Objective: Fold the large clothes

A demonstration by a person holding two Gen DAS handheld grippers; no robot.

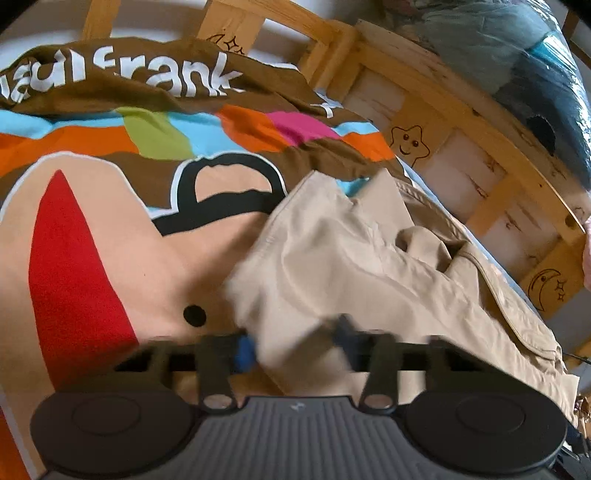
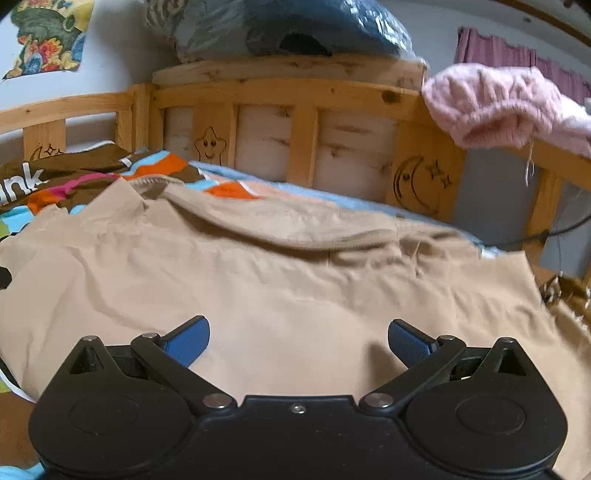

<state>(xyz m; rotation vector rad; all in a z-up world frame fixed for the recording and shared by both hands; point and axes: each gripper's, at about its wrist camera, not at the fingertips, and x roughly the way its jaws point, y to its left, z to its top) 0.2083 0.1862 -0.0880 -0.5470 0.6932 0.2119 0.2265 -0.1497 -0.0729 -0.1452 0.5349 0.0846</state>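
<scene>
A large beige garment [image 1: 369, 266] lies partly folded on a colourful bedspread [image 1: 92, 229]. In the left wrist view my left gripper [image 1: 295, 339] has its blue pads apart, with a blurred flap of the beige cloth lying between and over them. In the right wrist view the same beige garment [image 2: 280, 280] spreads wide across the bed, its hem running left to right. My right gripper [image 2: 298, 343] is open, its blue pads [image 2: 188, 341] wide apart just above the cloth, holding nothing.
A wooden bed frame [image 2: 303, 122] with burnt-in star and moon drawings runs along the far side. A pink knitted piece [image 2: 498, 107] hangs over its rail at the right. A plastic-wrapped dark bundle [image 2: 288, 26] sits on top of the frame.
</scene>
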